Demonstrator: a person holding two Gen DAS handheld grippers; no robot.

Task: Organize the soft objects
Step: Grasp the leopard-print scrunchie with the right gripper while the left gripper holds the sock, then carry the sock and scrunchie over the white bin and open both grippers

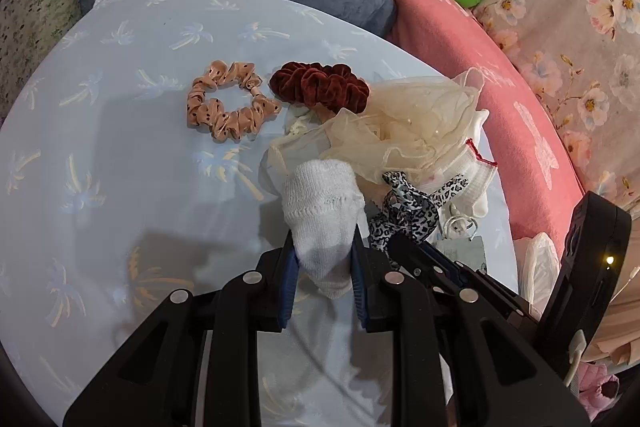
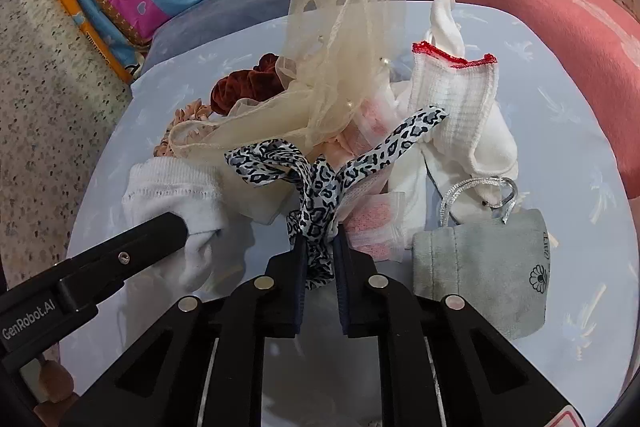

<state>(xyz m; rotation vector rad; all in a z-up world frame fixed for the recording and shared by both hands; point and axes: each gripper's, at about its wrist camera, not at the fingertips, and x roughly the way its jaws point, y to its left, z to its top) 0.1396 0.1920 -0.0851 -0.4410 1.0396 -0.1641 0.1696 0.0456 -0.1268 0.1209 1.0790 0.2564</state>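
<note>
Sorting under way on the pale-blue palm-print board, both tools loaded.

Cream tulle scrunchie tops the heap near the board's far right edge; the maroon scrunchie and dotted peach scrunchie lie apart toward the far middle. Left gripper, level and low, is clamped on the white sock; right gripper, pointing into the heap, pinches the leopard-print ribbon. Best to draw each piece out slowly, lest the ribbon drag neighbours along.
</note>
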